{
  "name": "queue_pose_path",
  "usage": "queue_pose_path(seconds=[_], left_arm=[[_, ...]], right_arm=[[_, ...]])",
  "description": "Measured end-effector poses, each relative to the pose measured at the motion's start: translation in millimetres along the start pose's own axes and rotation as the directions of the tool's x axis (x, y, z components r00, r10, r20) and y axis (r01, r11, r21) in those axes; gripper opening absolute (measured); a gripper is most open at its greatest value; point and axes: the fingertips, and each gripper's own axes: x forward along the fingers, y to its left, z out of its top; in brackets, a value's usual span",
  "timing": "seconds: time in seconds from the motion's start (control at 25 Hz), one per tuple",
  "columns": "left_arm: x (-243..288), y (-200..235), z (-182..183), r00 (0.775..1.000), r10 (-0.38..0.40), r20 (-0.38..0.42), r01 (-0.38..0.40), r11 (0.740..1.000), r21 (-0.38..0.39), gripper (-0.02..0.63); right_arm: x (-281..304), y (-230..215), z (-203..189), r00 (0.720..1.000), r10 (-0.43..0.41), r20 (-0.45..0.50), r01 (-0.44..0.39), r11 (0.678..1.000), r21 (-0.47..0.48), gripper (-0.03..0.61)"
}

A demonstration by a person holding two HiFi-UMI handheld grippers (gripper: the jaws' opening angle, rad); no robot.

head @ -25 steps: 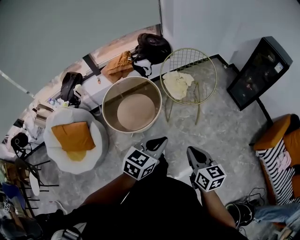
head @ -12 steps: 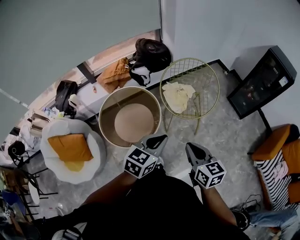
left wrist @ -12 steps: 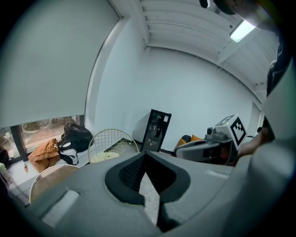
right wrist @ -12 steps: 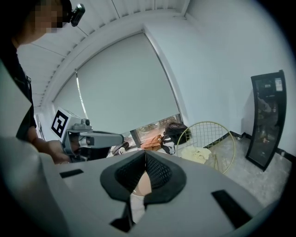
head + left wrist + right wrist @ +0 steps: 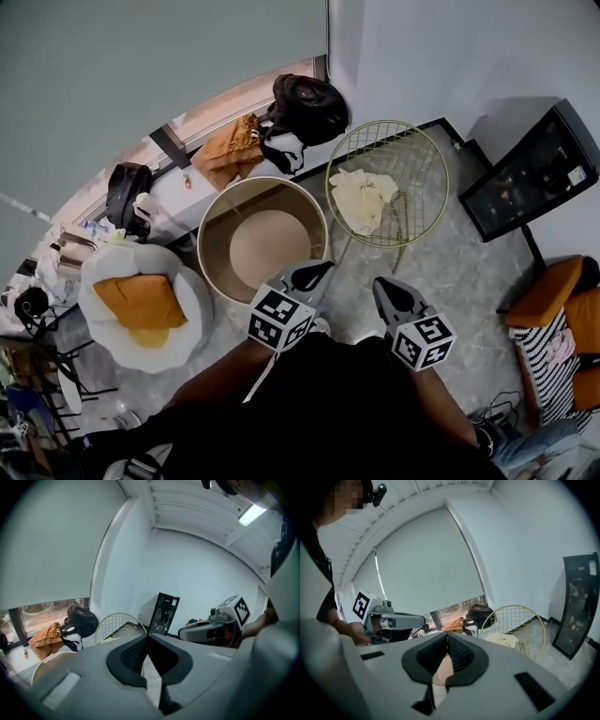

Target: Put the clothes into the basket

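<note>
A cream cloth (image 5: 364,199) lies on the seat of a gold wire chair (image 5: 417,159); it also shows in the right gripper view (image 5: 501,641). An orange garment (image 5: 225,145) is heaped on the window ledge beside a black backpack (image 5: 307,101). The round tan basket (image 5: 214,246) stands on the floor with nothing in it. My left gripper (image 5: 311,274) hangs over the basket's near rim, shut and holding nothing (image 5: 146,636). My right gripper (image 5: 384,289) is beside it, short of the chair, shut and holding nothing too (image 5: 446,634).
A white beanbag with an orange cushion (image 5: 141,300) sits left of the basket. A black cabinet (image 5: 539,169) stands against the right wall, and an orange sofa with a striped cloth (image 5: 548,328) at the right edge. Bags and clutter line the left.
The basket and wire chair have slid down the head view toward me as I moved closer. Both grippers stayed shut, side by side in front of me.
</note>
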Motion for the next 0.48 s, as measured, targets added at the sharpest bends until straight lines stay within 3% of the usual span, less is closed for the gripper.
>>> queue_pose_path(seconds=[0.48], left_arm=[[25.1,48.8,7.5,0.996,0.092,-0.005,-0.092,0.995,-0.036,0.0]], right_arm=[[50.0,-45.1,21.4,0.999,0.034,-0.032,-0.034,0.999,-0.001,0.015]])
